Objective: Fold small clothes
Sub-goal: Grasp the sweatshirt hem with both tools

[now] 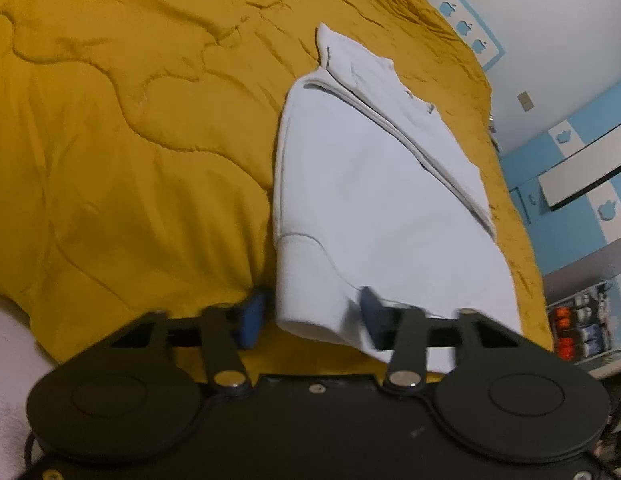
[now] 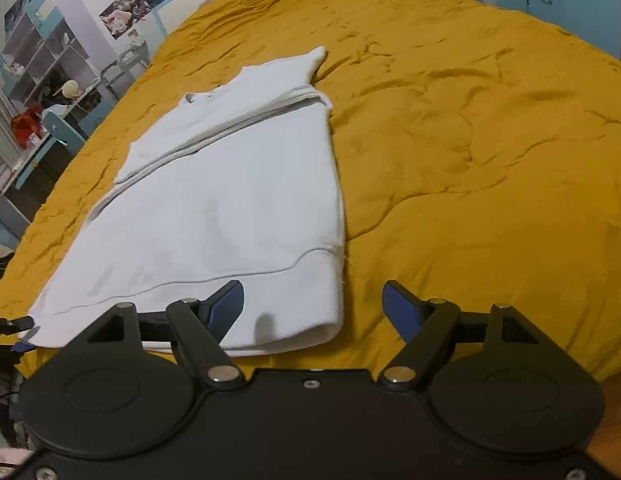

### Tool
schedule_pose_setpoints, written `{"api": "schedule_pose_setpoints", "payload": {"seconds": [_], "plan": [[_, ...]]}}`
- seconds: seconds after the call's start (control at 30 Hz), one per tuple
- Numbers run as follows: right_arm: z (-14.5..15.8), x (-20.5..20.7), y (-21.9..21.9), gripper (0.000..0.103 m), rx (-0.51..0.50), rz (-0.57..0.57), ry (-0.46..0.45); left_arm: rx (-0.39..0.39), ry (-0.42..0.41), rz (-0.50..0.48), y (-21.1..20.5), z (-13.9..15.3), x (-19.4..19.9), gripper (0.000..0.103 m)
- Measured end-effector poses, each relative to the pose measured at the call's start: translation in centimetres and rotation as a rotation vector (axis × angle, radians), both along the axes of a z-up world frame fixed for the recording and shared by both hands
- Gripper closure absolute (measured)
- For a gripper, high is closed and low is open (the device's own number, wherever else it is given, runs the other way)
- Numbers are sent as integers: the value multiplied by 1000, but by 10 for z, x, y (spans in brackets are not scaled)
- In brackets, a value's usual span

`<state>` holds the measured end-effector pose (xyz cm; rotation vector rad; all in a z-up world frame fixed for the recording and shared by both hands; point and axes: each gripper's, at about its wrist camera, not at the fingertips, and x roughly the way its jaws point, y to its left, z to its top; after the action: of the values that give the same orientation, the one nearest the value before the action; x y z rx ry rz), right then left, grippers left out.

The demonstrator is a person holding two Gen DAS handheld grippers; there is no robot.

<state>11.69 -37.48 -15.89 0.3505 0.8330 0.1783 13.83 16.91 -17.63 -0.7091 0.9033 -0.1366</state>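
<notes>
A white sweatshirt [image 1: 362, 184] lies flat on the mustard quilt, partly folded, with layers stacked along its far side. It also shows in the right wrist view [image 2: 230, 184]. My left gripper [image 1: 312, 316] is open, its blue pads on either side of the hem's near left corner. My right gripper [image 2: 312, 308] is open, its blue pads astride the hem's near right corner, just above the cloth. The left gripper's tip shows at the left edge of the right wrist view [image 2: 18, 334].
The mustard quilt [image 2: 490, 160] covers the whole bed. Shelves and a desk with clutter [image 2: 42, 96] stand beyond the bed's left side. A blue and white wall with a shelf [image 1: 578, 160] is on the other side.
</notes>
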Motion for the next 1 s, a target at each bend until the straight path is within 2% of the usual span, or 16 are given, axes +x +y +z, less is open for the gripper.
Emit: {"api": "schedule_pose_setpoints", "payload": {"seconds": [0.13,0.27,0.3,0.37,0.43,0.53,0.6,0.63,0.7,0.8,0.9,1.0], "plan": [[-5,5,6,25,-8,13,12,-13,12,-1,2,-7,1,72],[-8,7,7,25,14,17,17,-31,19,3,3,-10,5,76],[-8,7,7,25,18,20,18,-35,20,4,3,-9,4,78],[-6,6,8,25,19,16,15,-38,19,4,1,-6,3,91],[-6,4,10,28,29,24,12,-28,8,-8,-2,-3,3,95],[-8,5,11,59,27,30,22,-8,18,-15,-4,-2,6,97],[-9,6,11,74,9,28,19,-27,29,-7,-2,-5,8,98],[-8,5,10,77,14,22,16,-38,29,-4,-1,-4,8,99],[-5,3,5,92,39,3,6,-57,13,2,3,0,6,99],[6,-5,-4,96,92,-6,-26,-83,-11,11,9,12,0,101],[18,-13,-10,96,118,-16,-56,-55,-41,-16,10,24,-6,102],[14,-11,-11,96,114,-15,-44,-23,3,-41,8,14,-1,102]]}}
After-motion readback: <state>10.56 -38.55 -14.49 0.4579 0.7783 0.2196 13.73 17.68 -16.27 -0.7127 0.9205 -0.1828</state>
